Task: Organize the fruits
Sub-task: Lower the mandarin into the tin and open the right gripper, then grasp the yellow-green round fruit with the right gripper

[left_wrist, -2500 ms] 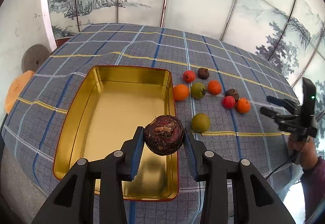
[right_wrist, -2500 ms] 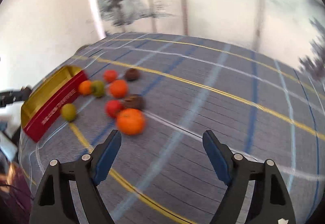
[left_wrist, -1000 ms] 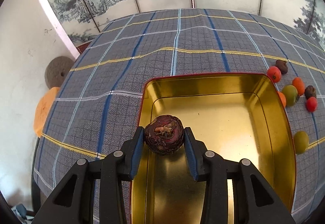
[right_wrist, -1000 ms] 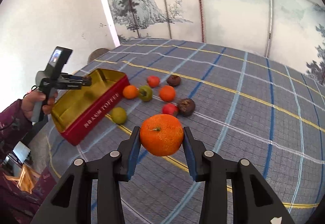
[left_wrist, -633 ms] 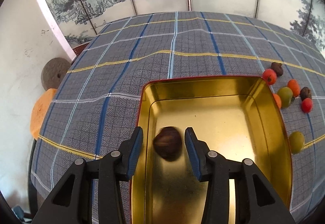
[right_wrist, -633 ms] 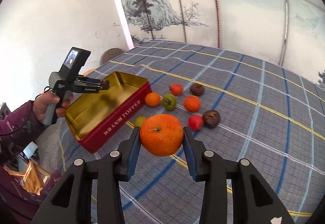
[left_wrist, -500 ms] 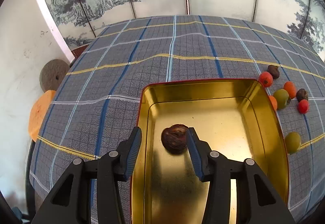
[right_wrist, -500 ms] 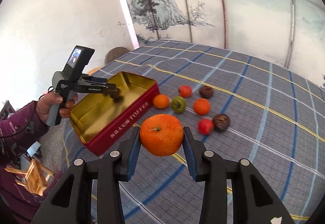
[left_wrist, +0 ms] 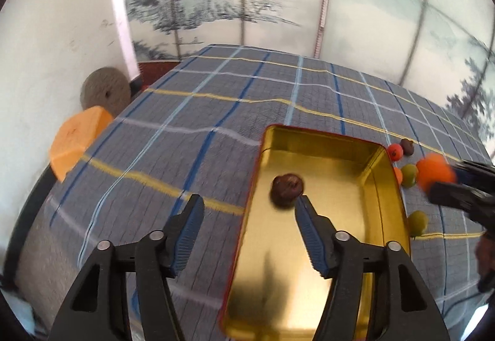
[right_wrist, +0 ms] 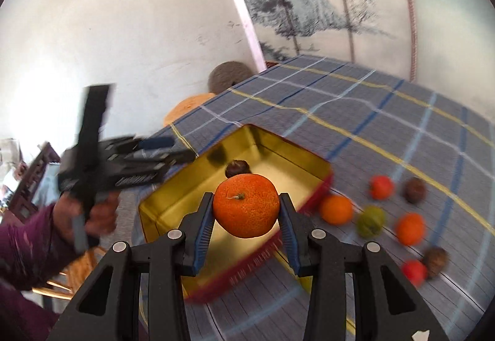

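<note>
Left tool (left_wrist: 249,212): my jaws have just been opening, nothing between them.
Dark brown round fruit (left_wrist: 286,188): lying in gold rectangular tin (left_wrist: 388,195).
Right tool (right_wrist: 246,210): I'm clamping round orange mandarin (right_wrist: 246,209) above the tin.

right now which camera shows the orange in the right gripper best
The right wrist view: the orange sits sharp and centred, with its stem showing, clamped between the right gripper pads. The left wrist view shows it only as a blurred orange blob at the right edge, past the far side of the gold tin.
</note>
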The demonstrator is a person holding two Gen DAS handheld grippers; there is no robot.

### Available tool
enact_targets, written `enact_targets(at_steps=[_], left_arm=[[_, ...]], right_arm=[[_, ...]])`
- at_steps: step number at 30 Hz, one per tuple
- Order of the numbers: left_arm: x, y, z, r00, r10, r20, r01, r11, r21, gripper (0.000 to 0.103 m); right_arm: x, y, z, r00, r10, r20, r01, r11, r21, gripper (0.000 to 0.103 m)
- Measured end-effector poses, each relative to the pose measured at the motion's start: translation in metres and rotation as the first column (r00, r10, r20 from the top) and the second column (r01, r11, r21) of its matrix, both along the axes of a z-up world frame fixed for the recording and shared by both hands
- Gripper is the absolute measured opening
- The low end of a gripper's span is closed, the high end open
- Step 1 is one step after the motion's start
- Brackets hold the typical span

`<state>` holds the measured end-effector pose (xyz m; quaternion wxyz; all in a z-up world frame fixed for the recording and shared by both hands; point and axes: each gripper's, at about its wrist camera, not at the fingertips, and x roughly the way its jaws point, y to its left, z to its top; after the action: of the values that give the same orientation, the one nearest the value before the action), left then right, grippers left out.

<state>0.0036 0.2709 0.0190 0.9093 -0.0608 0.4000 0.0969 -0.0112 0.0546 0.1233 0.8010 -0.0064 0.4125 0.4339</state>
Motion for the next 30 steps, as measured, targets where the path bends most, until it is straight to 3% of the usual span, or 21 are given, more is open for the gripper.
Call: enact_targets(at_steps=[2, 5, 8, 16, 20, 24, 26, 30], left_arm=[[-0.012, 0.004, -0.001, 1.0, 0.018, -0.002, -0.018, 1.0, -0.013, 0.079], [-0.029, 0.004, 0.0, 1.0, 0.025, 0.004, -0.025, 1.0, -0.01, 0.081], [-0.043, 0.007, 0.001, 0.999, 0.033, 0.006, -0.033, 0.999, -0.016, 0.091], [-0.056, 0.003, -0.003, 1.0, 0.011, -0.018, -0.012, 0.999, -0.046, 0.094], [-0.057, -0.003, -0.003, 1.0, 0.0, -0.024, -0.001, 0.999, -0.037, 0.095], [-0.055, -0.014, -0.001, 0.998, -0.037, -0.055, 0.035, 0.999, -0.034, 0.095], [-0.057, -0.02, 0.002, 0.997, -0.064, -0.033, 0.063, 0.997, -0.04, 0.095], [-0.063, -0.035, 0.006, 0.991, -0.129, 0.026, 0.131, 0.987, -0.088, 0.095]], right_arm=[[0.009, 0.02, -0.008, 1.0, 0.016, -0.016, -0.016, 1.0, -0.018, 0.037], [0.023, 0.045, -0.026, 0.999, 0.027, -0.041, -0.029, 0.998, -0.058, 0.038], [0.033, 0.063, -0.043, 0.997, 0.023, -0.075, -0.029, 0.996, -0.083, 0.038], [0.046, 0.091, -0.062, 0.997, -0.03, -0.078, 0.019, 0.99, -0.14, 0.041], [0.046, 0.062, -0.045, 0.991, -0.094, -0.098, 0.094, 0.996, 0.003, 0.063], [0.025, 0.004, -0.018, 0.986, -0.148, -0.081, 0.155, 0.983, 0.098, 0.064], [0.0, -0.033, -0.013, 0.984, -0.169, -0.051, 0.174, 0.981, 0.091, 0.065], [-0.038, -0.075, -0.024, 0.983, -0.182, -0.009, 0.182, 0.982, -0.047, 0.066]])
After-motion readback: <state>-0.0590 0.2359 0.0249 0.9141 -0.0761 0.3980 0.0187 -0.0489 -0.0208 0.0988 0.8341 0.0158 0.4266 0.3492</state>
